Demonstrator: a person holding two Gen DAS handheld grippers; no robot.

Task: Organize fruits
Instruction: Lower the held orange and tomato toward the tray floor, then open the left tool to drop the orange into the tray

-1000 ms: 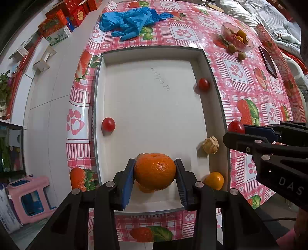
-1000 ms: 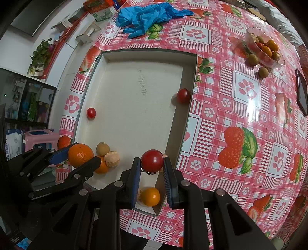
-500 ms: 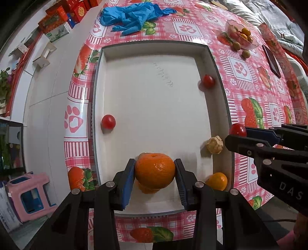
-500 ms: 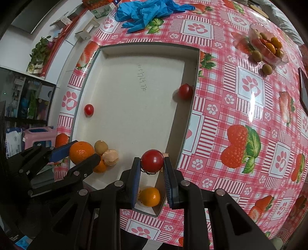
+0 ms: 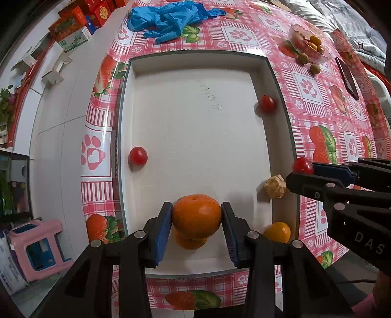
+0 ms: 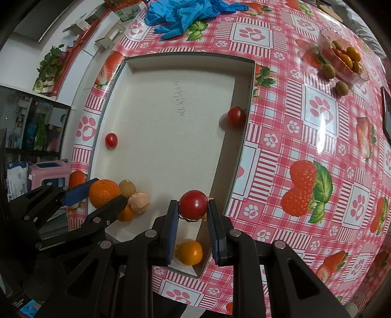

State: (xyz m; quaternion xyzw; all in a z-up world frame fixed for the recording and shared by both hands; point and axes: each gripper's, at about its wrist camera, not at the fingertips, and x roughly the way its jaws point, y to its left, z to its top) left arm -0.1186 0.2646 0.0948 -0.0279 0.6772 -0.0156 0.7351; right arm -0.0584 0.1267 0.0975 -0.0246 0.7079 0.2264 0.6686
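My left gripper (image 5: 196, 216) is shut on a large orange (image 5: 196, 216), held above the near end of the white tray (image 5: 195, 61). My right gripper (image 6: 193, 208) is shut on a red tomato (image 6: 193, 205) over the tray's near right corner. In the tray lie two more tomatoes (image 5: 138, 155) (image 5: 267, 104), a small orange (image 5: 277, 232), a pale wrinkled fruit (image 5: 275, 187) and another orange (image 5: 189, 242) partly hidden under the held one. The right wrist view also shows a brown round fruit (image 6: 127, 188) beside the left gripper (image 6: 105, 195).
The tray sits on a pink checked tablecloth (image 6: 293, 146). Blue gloves (image 5: 168, 18) lie beyond the tray. A clear bowl of small fruits (image 6: 342, 58) stands at the far right, with two brown fruits (image 6: 341, 88) beside it. A pink stool (image 5: 36, 244) is on the floor at left.
Both grippers keep their fruits. The tray and table sit slightly lower in both views than a second ago; otherwise nothing moved.
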